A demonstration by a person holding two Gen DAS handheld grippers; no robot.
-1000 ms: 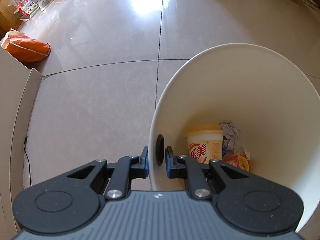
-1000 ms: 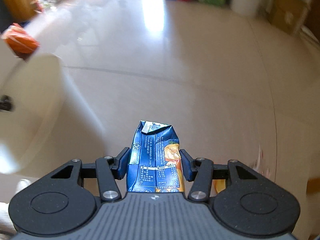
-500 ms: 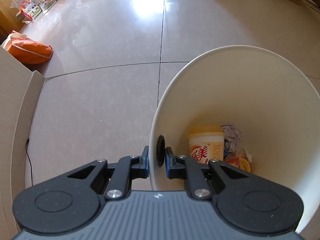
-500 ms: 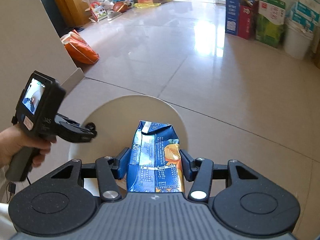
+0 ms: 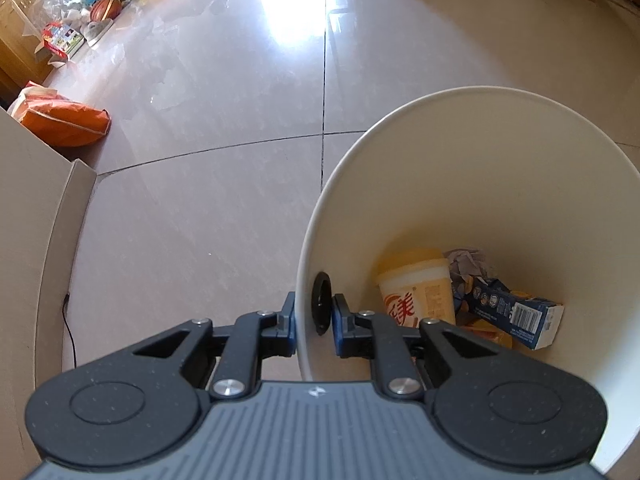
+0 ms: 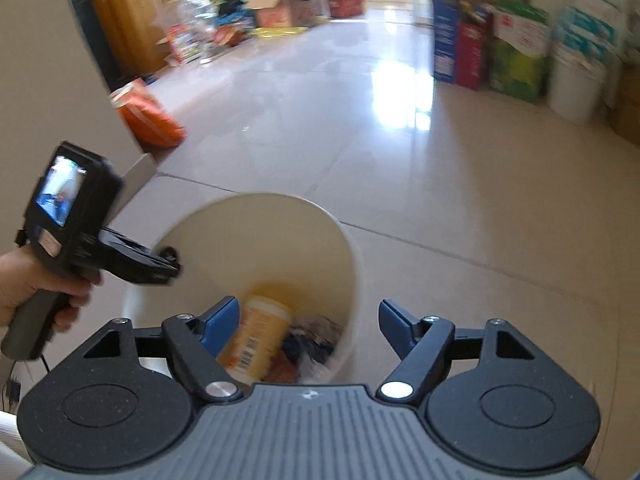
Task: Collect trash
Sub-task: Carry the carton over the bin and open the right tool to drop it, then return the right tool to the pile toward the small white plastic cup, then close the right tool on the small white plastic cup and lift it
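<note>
My left gripper (image 5: 314, 314) is shut on the near rim of a white bin (image 5: 480, 184), one finger outside and one inside by a black handle hole. Inside the bin lie a yellow cup (image 5: 416, 292), crumpled paper (image 5: 466, 262) and a blue juice carton (image 5: 516, 312) on its side. In the right wrist view my right gripper (image 6: 308, 322) hangs above the same white bin (image 6: 348, 248), its jaws opening with nothing between them. The yellow cup (image 6: 256, 336) shows below it. A hand holds the left gripper (image 6: 170, 262) at the bin's left rim.
An orange bag (image 5: 64, 120) lies on the tiled floor by a beige panel (image 5: 24, 216) at the left. Boxes and clutter (image 5: 80, 28) line the far left wall. Coloured cartons (image 6: 516, 52) and a white bucket (image 6: 572, 80) stand at the far right.
The right gripper swung over the bin and let go of the blue carton, which now lies inside the bin. Its jaws stand wider. The left gripper kept its hold on the rim.
</note>
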